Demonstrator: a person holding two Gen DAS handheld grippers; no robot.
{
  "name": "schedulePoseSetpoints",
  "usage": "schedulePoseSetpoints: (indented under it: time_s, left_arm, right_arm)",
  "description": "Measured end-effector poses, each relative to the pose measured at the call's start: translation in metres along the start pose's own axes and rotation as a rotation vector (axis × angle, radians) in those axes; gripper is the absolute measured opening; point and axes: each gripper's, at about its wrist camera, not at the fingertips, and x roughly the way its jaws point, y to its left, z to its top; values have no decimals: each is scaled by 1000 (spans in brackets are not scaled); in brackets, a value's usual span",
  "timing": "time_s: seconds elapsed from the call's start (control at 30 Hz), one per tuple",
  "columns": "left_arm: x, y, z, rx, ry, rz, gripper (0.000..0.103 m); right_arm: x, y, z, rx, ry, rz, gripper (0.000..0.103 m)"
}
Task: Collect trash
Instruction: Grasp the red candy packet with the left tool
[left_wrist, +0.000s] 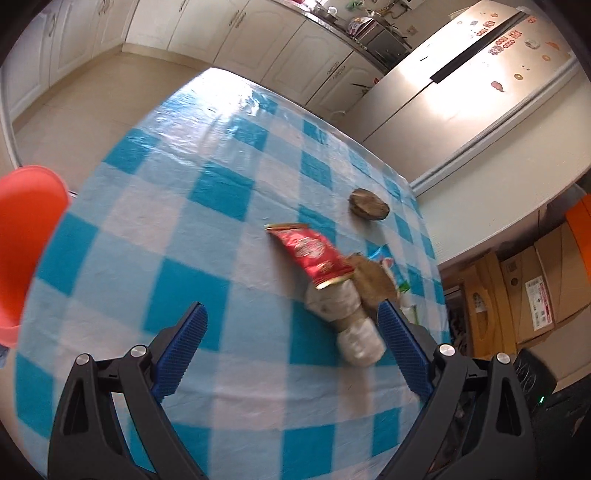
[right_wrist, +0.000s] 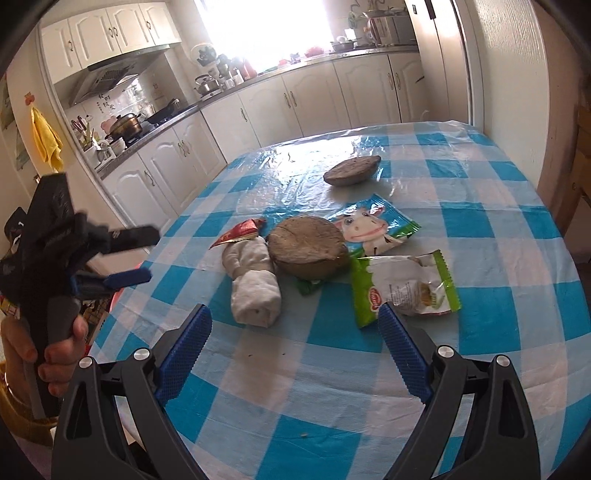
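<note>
Your left claw (left_wrist: 291, 321): jaws spread, empty, above tabletop (left_wrist: 166, 221).
Your right claw (right_wrist: 295, 323): jaws spread, empty.
Rolled cloth (right_wrist: 253, 284): beside coconut half (right_wrist: 308, 247), possibly touching.

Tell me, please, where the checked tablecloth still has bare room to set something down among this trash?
The near strip between the right tool and the rolled white cloth is bare, as is the far right side of the tablecloth. The wide stretch left of the red wrapper is free too. It is crowded around the coconut half, cow wrapper and green-edged packet.
</note>
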Motion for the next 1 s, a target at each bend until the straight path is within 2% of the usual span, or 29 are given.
schedulePoseSetpoints:
  time_s: [0.17, 0.3, 0.63, 0.8, 0.9, 1.0]
  left_arm:
    - [41, -20, 14, -8, 50, 42, 94]
    - [66, -33, 25, 26, 67, 90, 94]
    - [91, -42, 34, 97, 67, 219, 92]
    - [91, -44, 34, 141, 55, 275, 78]
    - [91, -45, 34, 157, 46, 292, 72]
    - [90, -45, 33, 182, 42, 294, 62]
  right_arm:
    - [7, -9, 5, -16, 28, 20, 91]
    - [12, -9, 8, -33, 48, 31, 91]
    - [27, -12, 15, -38, 80, 81, 91]
    - [33, -3, 12, -41, 99, 127, 91]
    - [38, 2, 10, -46, 112, 134, 91]
    - [37, 2, 12, -48, 107, 127, 91]
